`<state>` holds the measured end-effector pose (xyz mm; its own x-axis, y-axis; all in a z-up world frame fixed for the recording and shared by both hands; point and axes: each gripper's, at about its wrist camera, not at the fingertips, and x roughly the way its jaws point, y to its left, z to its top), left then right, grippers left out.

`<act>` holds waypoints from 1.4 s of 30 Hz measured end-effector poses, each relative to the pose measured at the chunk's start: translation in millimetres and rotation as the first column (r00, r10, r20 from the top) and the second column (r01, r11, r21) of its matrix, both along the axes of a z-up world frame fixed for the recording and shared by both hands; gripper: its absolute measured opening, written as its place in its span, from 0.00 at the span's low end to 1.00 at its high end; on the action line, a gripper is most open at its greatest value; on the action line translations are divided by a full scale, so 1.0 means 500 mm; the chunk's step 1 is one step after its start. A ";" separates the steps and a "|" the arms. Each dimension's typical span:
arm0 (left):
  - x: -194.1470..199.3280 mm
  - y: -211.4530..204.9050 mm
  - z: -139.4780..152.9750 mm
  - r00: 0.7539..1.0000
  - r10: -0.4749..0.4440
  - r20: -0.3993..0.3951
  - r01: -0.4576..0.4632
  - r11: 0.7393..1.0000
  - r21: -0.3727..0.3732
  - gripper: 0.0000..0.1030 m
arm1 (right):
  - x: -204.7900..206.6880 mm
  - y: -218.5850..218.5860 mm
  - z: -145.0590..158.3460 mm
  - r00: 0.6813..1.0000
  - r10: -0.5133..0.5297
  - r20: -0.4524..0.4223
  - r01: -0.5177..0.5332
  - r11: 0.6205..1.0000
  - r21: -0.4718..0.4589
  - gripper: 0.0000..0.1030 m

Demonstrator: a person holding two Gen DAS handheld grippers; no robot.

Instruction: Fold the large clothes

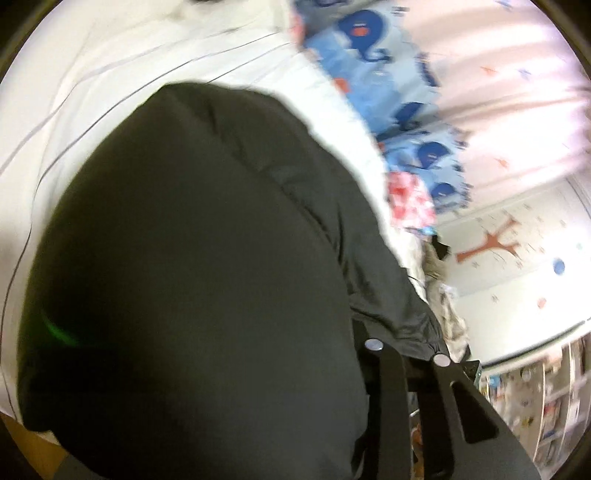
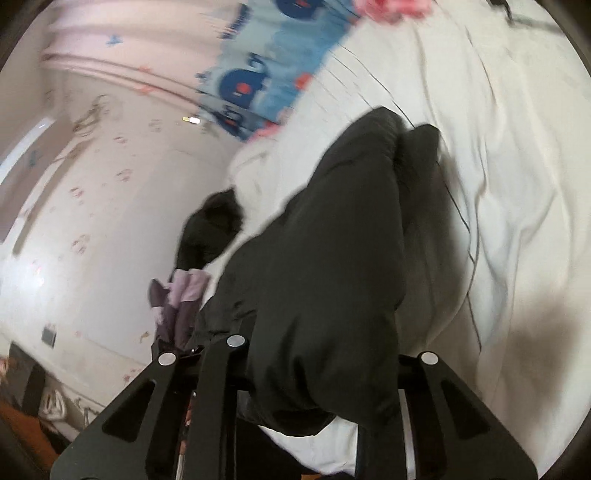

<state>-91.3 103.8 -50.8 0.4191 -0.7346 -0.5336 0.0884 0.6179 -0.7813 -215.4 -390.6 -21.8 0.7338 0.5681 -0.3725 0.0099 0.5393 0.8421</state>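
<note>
While both grippers have a bit of the black jacket pinched, this fold looks barely started to me. The left gripper has its jaws narrowed down on the jacket's edge, with dark fabric bunched right at the tips and the rest ballooning out over the white bed. The right gripper is also narrow, and a thick wad of jacket hangs between its jaws and droops over the frame, so that one's clearly got a hold too. The jacket itself sits on the bed, one end raised at the grippers and the far end trailing toward the blue elephant blanket. It's puffy and lumpy, no flat panel or clean crease anywhere that I can see, and in the right wrist view a dark bit flops off toward the wall side; whether that's a sleeve or another item I can't tell. So I'd call it: grab done, everything else left, meaning spread it flat, tuck the sleeves, fold it over. Puffy stuff like this probably springs back, so expect some pressing down.
</note>
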 end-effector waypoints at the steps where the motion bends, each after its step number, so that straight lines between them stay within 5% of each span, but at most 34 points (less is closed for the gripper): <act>1: -0.016 -0.003 0.021 0.999 -0.023 0.029 0.023 1.000 0.001 0.31 | -0.040 0.005 0.010 1.000 -0.004 0.010 0.004 1.000 0.006 0.20; 4: -0.052 -0.008 0.007 0.998 -0.068 0.007 0.068 0.997 0.031 0.34 | -0.108 -0.019 -0.053 0.992 0.024 -0.126 -0.026 1.000 -0.010 0.27; 6: -0.044 -0.014 -0.052 0.991 -0.077 -0.113 0.084 0.994 0.066 0.49 | -0.151 -0.061 -0.136 0.966 0.019 -0.260 -0.002 0.998 0.067 0.36; 9: -0.046 0.017 -0.111 0.978 -0.029 -0.208 0.022 0.999 -0.037 0.57 | -0.217 -0.099 -0.123 0.975 -0.086 -0.206 0.109 0.988 0.106 0.39; 12: -0.045 0.028 -0.113 0.979 -0.005 -0.202 0.003 1.000 -0.010 0.70 | -0.265 -0.122 -0.042 0.959 -0.236 -0.156 0.225 0.970 -0.089 0.42; 14: -0.034 0.028 -0.118 0.977 0.020 -0.211 -0.023 1.000 -0.012 0.72 | -0.250 -0.092 0.045 0.967 -0.244 -0.069 0.220 0.943 -0.249 0.47; 18: -0.027 0.011 -0.118 0.972 0.070 -0.223 -0.078 0.996 -0.030 0.74 | -0.111 0.078 0.173 0.996 -0.078 0.034 0.085 0.873 -0.481 0.73; 20: -0.028 0.009 -0.116 0.968 0.091 -0.235 -0.105 0.993 -0.048 0.74 | 0.014 0.203 0.196 1.000 0.026 0.015 -0.012 0.803 -0.596 0.75; 23: -0.034 0.007 -0.116 0.971 0.103 -0.217 -0.117 0.992 -0.052 0.74 | 0.187 0.342 0.169 0.996 0.072 -0.061 -0.094 0.690 -0.718 0.75; 29: -0.053 -0.025 -0.072 0.992 0.095 -0.077 -0.090 0.994 0.067 0.73 | 0.357 0.427 -0.026 0.968 0.019 -0.250 -0.210 0.609 -0.765 0.83; 33: -0.061 -0.059 -0.042 0.997 0.080 0.023 -0.083 0.980 0.182 0.73 | 0.345 0.425 -0.022 0.956 0.024 -0.291 -0.243 0.619 -0.747 0.84; 35: -0.064 -0.059 -0.034 0.995 0.080 0.053 -0.089 0.975 0.205 0.73 | 0.275 0.434 0.025 0.976 0.034 -0.213 -0.189 0.612 -0.768 0.84; 38: -0.055 -0.043 -0.030 0.994 0.085 0.073 -0.099 0.970 0.221 0.73 | 0.179 0.457 0.044 0.982 0.042 -0.182 -0.175 0.550 -0.817 0.85; 40: -0.041 -0.049 -0.025 0.994 0.083 0.073 -0.098 0.968 0.229 0.73 | 0.169 0.485 -0.017 0.965 0.060 -0.257 -0.256 0.454 -0.853 0.91; 42: -0.051 -0.048 -0.028 0.995 0.078 0.064 -0.091 0.969 0.228 0.73 | 0.177 0.490 -0.050 0.964 0.070 -0.256 -0.261 0.419 -0.870 0.93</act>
<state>-116.6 79.6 -64.9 0.5075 -0.5549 -0.6592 0.0662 0.7879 -0.6122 -127.0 -145.7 -46.7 0.5420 -0.0477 -0.8390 -0.0926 0.9889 -0.1161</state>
